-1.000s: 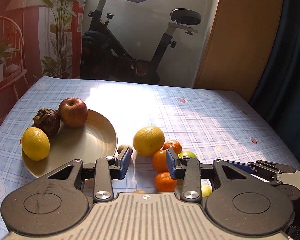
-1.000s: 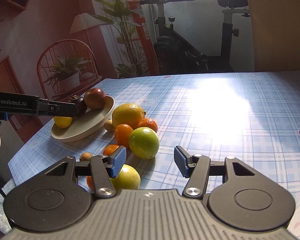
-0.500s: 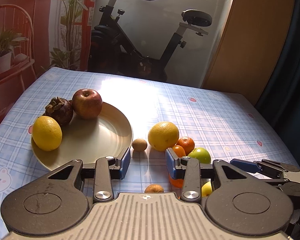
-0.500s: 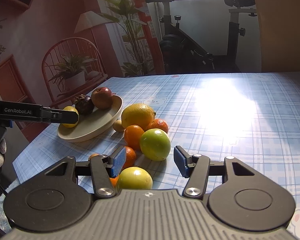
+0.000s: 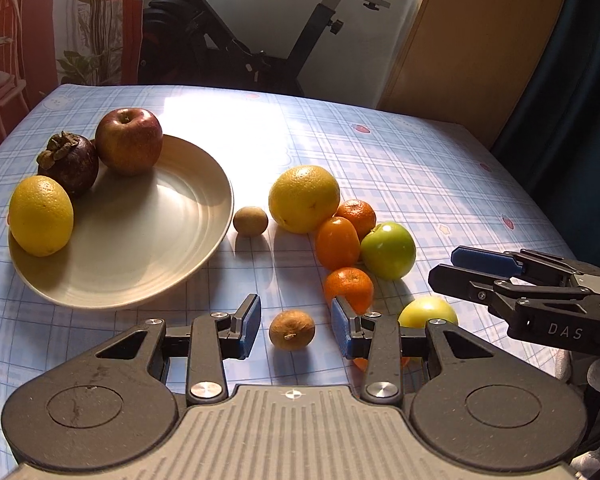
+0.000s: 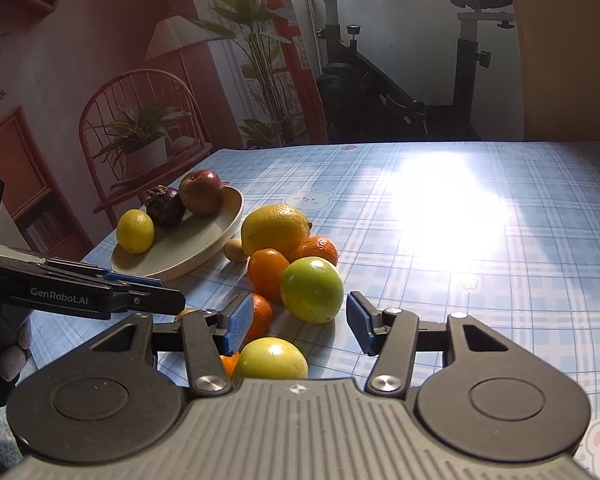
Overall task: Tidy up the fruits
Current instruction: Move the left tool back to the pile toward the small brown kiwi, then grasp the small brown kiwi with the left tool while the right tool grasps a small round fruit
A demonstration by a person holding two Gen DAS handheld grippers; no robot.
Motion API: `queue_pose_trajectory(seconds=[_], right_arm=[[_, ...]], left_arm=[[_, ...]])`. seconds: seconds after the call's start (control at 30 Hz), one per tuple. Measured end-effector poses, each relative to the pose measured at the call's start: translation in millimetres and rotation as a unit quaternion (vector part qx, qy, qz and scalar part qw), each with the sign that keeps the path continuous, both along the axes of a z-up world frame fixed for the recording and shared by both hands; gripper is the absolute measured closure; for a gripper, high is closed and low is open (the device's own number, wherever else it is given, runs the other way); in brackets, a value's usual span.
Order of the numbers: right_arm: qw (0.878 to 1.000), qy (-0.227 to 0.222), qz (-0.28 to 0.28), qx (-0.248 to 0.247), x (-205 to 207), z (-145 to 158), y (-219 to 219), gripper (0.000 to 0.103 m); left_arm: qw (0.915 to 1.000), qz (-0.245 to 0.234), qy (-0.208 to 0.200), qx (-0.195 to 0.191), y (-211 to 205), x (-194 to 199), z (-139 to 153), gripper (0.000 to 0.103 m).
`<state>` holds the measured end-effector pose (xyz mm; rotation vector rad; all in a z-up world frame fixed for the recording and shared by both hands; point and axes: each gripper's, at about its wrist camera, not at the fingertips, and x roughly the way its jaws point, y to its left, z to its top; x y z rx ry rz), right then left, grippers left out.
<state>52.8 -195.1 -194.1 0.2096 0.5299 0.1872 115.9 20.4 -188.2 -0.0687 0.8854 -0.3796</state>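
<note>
A cream plate (image 5: 148, 264) holds a lemon (image 5: 40, 216), a mangosteen (image 5: 70, 162) and a red apple (image 5: 129, 146). Beside it lie a large yellow citrus (image 5: 304, 199), a small brown fruit (image 5: 250, 221), several oranges (image 5: 337, 243), a green apple (image 5: 388, 250) and a yellow-green apple (image 5: 428, 312). My left gripper (image 5: 296, 328) is open with another brown fruit (image 5: 292, 329) between its fingers, untouched. My right gripper (image 6: 300, 324) is open just in front of the green apple (image 6: 311, 290), above the yellow-green apple (image 6: 271, 360).
The table has a blue checked cloth (image 6: 460, 240). An exercise bike (image 5: 236, 40) stands behind the far edge, a wooden panel (image 5: 472, 40) at the back right, a chair with a potted plant (image 6: 148, 148) to the left.
My left gripper has dropped lower and moved forward, so the near brown fruit now sits between its fingers. My right gripper has moved closer to the green apple.
</note>
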Motion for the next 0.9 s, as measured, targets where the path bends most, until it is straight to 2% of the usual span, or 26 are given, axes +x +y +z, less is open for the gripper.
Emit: queue_pose_trajectory(seconds=[0.2,0.33,0.37,0.4,0.57,0.73,0.9], right_arm=[[1.0,0.002,0.001,0.003,1.3,-1.2,-0.8,0.048],[1.0,0.003,0.0,0.003,2.0,-1.7,-1.1,0.048],[1.0,0.003,0.0,0.003,2.2,-1.7,-1.5,0.048],[1.0,0.004,-0.001,0.004,2.4,-1.6,-1.6,0.048],[1.0,0.006,0.002,0.001,4.5,-1.7,0.1,0.049],[0.999,0.004,0.021,-0.024,15.0,5.4,3.7,0.049],[0.991,-0.009,0.09,-0.1,46.6,26.1,24.2,0.049]], left_arm=[[0.9998,-0.002,0.018,0.009,-2.7,5.2,-13.0,0.061],[0.9995,-0.003,0.023,0.023,-4.9,9.1,-18.6,0.065],[0.9994,-0.005,0.023,0.024,-5.3,9.0,-19.7,0.066],[0.9994,-0.008,0.021,0.025,-5.6,8.3,-20.6,0.072],[0.999,-0.01,0.004,0.043,-5.6,5.2,-19.3,0.073],[0.9992,0.023,-0.024,0.021,11.1,3.7,-1.7,0.073],[0.9969,0.061,-0.046,-0.017,38.6,7.9,19.4,0.073]])
